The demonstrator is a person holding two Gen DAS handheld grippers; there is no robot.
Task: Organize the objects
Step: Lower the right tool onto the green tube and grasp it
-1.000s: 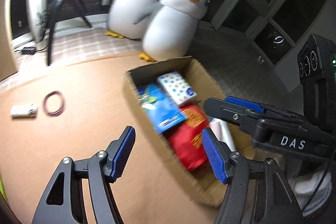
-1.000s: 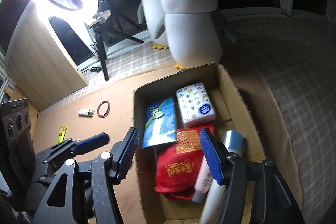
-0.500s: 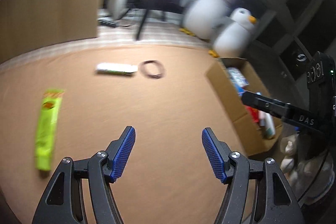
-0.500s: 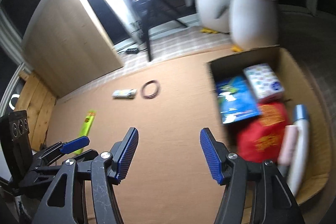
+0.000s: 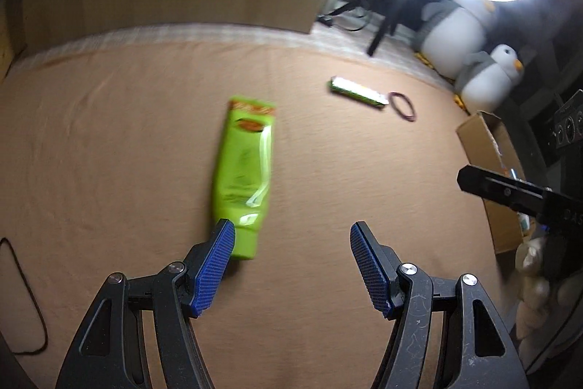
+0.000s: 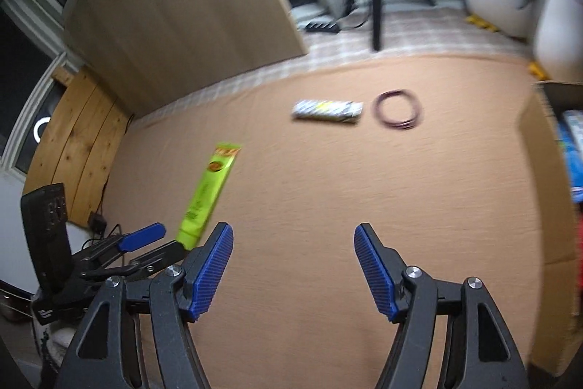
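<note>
The left tongs [image 5: 291,245] hang wide apart and hold nothing above the tan tabletop [image 5: 109,152], with the cap end of a green tube [image 5: 246,170] just beside the left blue pad. The right tongs [image 6: 293,245] are also spread wide and hold nothing. Farther off lie a small white pack [image 6: 328,111] and a dark ring [image 6: 397,108], close together. A cardboard box [image 6: 543,192] sits at the right; its blurred contents look like blue packets.
</note>
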